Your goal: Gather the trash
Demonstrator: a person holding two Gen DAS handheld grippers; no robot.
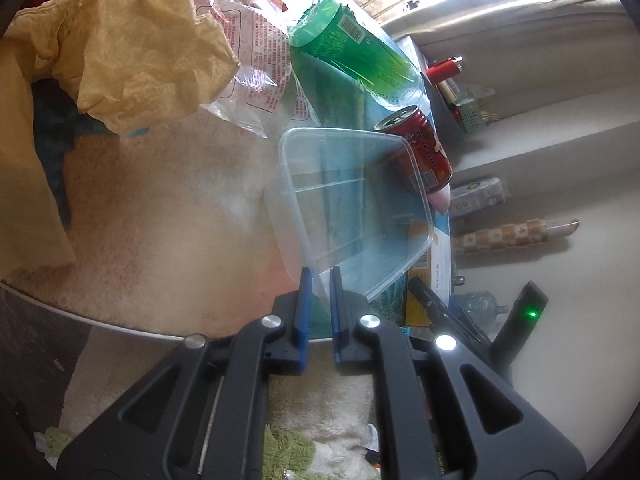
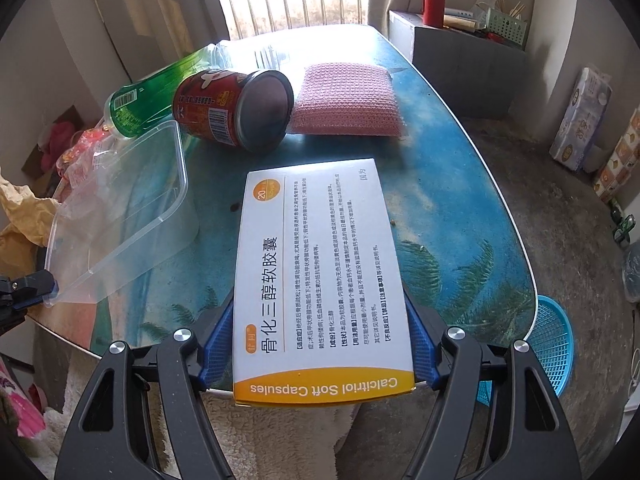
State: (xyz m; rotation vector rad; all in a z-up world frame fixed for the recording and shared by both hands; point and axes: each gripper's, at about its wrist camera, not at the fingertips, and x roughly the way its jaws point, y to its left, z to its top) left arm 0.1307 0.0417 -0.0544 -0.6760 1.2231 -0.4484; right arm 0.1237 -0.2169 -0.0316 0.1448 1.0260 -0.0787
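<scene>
The medicine box [image 2: 320, 280] hides the desk [image 2: 440, 208] beneath it and most of both blue pads [image 2: 420, 340]. At nine o'clock the left gripper [image 2: 36, 286] is cut off by the picture's edge. The box's small print is too fine to read.

Beyond the clutter: a room's fixtures around a palm-print table

A pink knitted pad [image 2: 343, 100] lies on the blue table [image 2: 460, 208]; a blue mesh basket [image 2: 554, 344] sits on the floor beside it, while a red flask [image 2: 433, 5] tops a grey cabinet [image 2: 468, 64] near stacked tissue rolls [image 2: 582, 120].
</scene>
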